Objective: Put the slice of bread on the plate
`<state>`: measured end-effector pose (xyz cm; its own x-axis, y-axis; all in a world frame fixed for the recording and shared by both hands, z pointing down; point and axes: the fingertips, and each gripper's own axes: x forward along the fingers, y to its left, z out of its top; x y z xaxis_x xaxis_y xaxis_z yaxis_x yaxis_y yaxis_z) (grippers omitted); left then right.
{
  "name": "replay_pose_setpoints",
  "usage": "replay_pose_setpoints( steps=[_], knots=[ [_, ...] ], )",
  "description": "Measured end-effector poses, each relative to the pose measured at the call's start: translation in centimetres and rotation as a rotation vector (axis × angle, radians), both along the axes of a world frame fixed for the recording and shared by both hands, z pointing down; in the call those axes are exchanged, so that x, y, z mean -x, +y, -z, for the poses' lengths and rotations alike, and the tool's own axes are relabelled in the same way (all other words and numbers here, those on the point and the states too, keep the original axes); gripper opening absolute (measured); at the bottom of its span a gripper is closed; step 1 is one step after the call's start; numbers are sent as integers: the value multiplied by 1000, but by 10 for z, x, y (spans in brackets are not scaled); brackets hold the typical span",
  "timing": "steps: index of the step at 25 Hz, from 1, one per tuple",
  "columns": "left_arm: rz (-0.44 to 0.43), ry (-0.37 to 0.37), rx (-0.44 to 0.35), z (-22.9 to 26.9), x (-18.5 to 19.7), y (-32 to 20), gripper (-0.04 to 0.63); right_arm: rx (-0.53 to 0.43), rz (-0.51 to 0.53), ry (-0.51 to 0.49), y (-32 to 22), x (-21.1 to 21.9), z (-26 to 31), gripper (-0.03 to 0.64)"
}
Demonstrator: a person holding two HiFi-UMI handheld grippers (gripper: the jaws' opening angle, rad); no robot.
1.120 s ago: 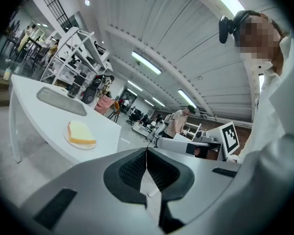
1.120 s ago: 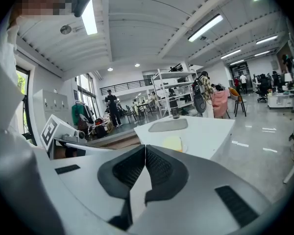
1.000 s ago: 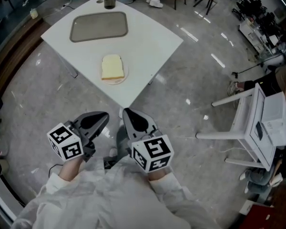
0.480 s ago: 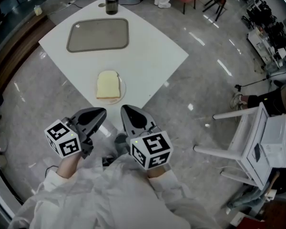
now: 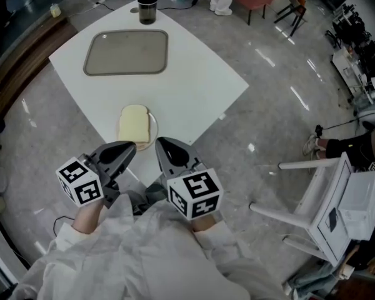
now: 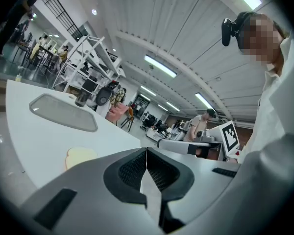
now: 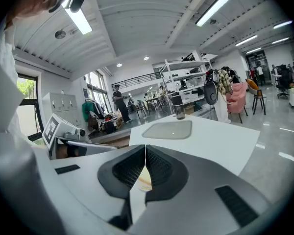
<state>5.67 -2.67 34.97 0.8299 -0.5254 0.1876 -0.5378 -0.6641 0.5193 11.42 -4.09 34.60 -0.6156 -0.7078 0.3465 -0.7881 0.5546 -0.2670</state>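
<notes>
A glossy grey stone floor [image 5: 269,105] fills most of the head view, and on it stands a white worktop [image 5: 194,74], set cornerwise so that one corner points toward the person. On the far part of the worktop lies a grey rectangular tray [image 5: 126,52] with rounded corners. It is bare, and a dark tumbler [image 5: 147,2] stands upright just beyond its far edge. The person's white sleeves [image 5: 131,249] take up the bottom of the view, each arm carrying a marker cube. The left hand-held gripper [image 5: 133,145] is clenched: in the left gripper view its two dark pads meet along a thin line with nothing between them. The right hand-held gripper [image 5: 158,140] is clenched in the same way, its jaws pressed together on nothing. Both are held side by side just off the near corner of the worktop, their tips pointing toward it and touching nothing. Close to that corner sits a small round plate [image 5: 153,127], and the pale slice of bread [image 5: 133,122] lies flat on it, covering most of the plate, well apart from the tray.
</notes>
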Motion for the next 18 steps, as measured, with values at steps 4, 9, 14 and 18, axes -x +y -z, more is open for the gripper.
replay_pose_setpoints(
  steps=[4,9,14,18],
  knots=[
    [25,-12,10,-4,5,-7,9,13,-1,-9,-10,-3,-4,15],
    [50,-15,33,-8,9,-9,9,31,11,-19,-12,1,-9,15],
    [64,-5,44,-7,19,-10,9,54,17,-8,-16,13,-16,15],
    [57,-11,58,-10,30,-19,9,63,8,-2,-23,21,-17,15]
  ],
)
